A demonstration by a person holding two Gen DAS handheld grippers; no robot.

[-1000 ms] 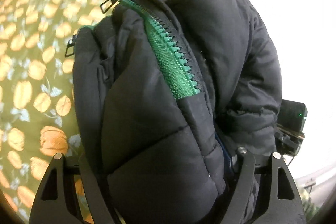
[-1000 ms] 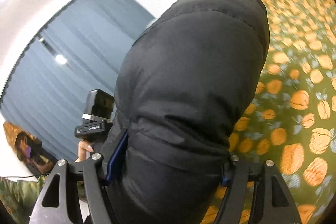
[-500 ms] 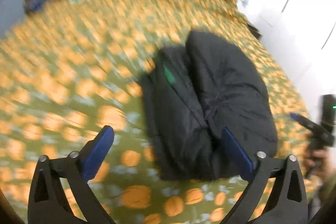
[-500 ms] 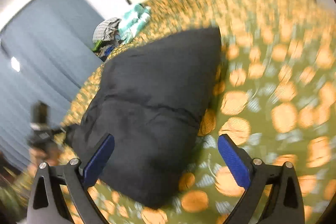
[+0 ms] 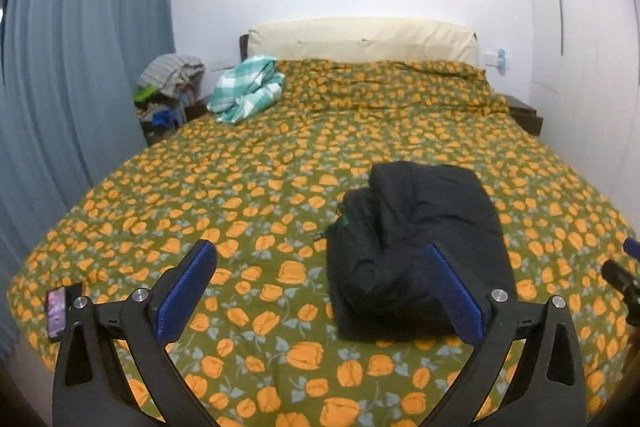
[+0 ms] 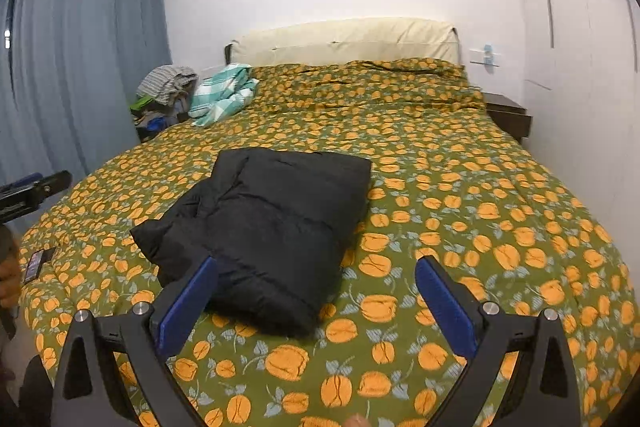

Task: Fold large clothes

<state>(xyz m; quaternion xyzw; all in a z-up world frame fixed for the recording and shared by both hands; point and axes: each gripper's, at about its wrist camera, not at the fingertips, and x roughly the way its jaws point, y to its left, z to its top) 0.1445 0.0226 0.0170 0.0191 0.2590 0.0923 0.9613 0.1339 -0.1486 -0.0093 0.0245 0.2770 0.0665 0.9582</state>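
A black puffer jacket (image 5: 416, 243) lies folded into a thick bundle on the green bedspread with orange flowers (image 5: 248, 187); a bit of its green zipper shows on the left side. In the right wrist view the same jacket (image 6: 268, 223) sits left of centre. My left gripper (image 5: 320, 279) hangs open above the near part of the bed, its right finger in front of the jacket's near edge, nothing between the pads. My right gripper (image 6: 316, 291) is also open and empty, back from the bundle. Each gripper shows at the edge of the other's view.
A teal checked cloth (image 5: 246, 89) lies crumpled near the cream headboard (image 5: 360, 39). A heap of clothes (image 5: 168, 87) sits beside the bed by the blue curtain (image 5: 72, 67). A phone (image 5: 56, 311) rests on the bed's near left edge. A dark nightstand (image 6: 506, 113) stands at right.
Both grippers let go of the jacket, opened wide and drew back and up. The jacket, which filled both views, now lies on the bed as a folded bundle.
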